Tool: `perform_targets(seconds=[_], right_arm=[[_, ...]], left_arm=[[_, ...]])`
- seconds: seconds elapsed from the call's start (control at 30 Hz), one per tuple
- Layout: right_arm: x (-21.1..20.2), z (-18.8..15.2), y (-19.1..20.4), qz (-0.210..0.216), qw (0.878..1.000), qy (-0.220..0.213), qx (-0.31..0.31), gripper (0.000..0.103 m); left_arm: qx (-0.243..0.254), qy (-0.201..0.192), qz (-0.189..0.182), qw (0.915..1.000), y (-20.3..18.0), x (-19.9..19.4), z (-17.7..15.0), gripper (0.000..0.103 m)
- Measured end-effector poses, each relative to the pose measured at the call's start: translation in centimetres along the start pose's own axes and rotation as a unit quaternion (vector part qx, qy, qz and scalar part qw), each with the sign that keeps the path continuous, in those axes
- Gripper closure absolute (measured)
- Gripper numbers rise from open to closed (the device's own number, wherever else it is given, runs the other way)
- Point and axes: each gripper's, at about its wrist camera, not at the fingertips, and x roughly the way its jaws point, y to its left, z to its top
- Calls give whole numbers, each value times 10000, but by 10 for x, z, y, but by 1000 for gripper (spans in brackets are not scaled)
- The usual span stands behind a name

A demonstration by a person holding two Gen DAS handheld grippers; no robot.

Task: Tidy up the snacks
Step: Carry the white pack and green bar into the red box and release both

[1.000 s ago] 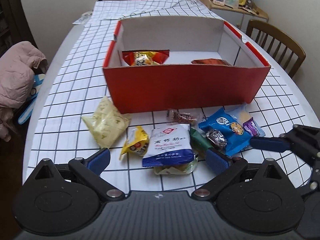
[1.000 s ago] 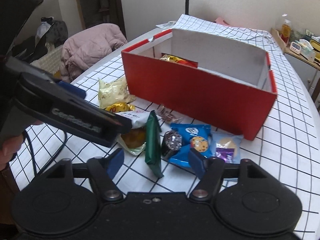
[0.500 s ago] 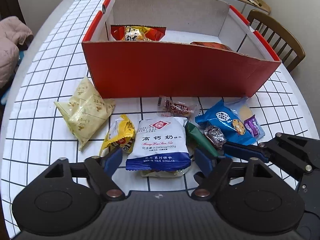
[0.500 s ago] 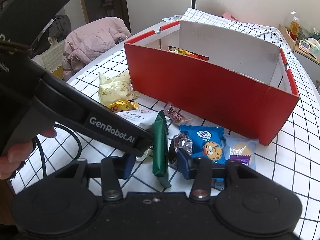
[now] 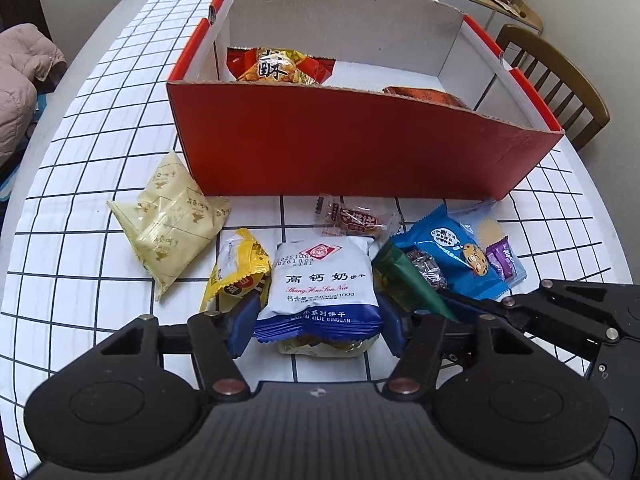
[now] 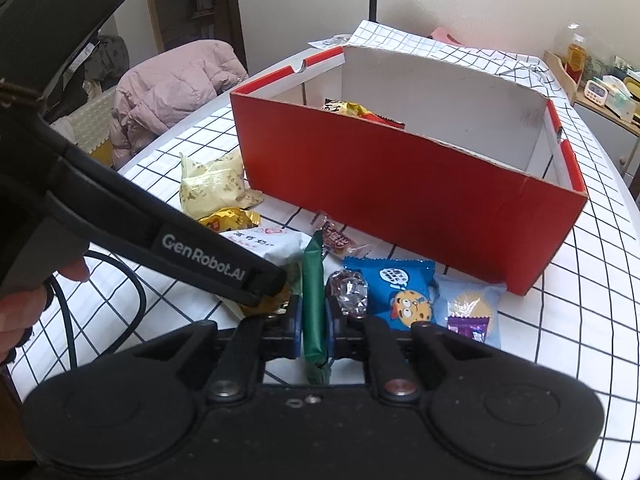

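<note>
A red cardboard box stands on the checked tablecloth with two snack packs inside. Loose snacks lie in front of it. My left gripper has its blue pads on both sides of a white-and-blue biscuit pack, closed against it. My right gripper is shut on a green snack pack that stands on edge between its pads. The green pack also shows in the left wrist view, beside a blue cookie pack.
A pale yellow pack, a yellow candy pack, a small clear-wrapped candy and a purple-labelled pack lie on the cloth. A wooden chair stands at the right, a pink jacket at the left.
Both grippers moved down and forward to the snacks and closed. The left pads closed in on the biscuit pack; the right pads closed on the green pack.
</note>
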Motion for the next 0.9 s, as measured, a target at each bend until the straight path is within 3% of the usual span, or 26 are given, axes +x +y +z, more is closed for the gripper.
perform_targets(seconds=[0.57,0.9], right_arm=[[-51,-12,-10,89,9989,-394,257,93],[-74,-3,-21,24,9968,-678,420,93]], left_arm=[[-196,-188,-93,9996,6,-31,-13,45],[-200,-426,-158,9988,3,-62,-8,45]])
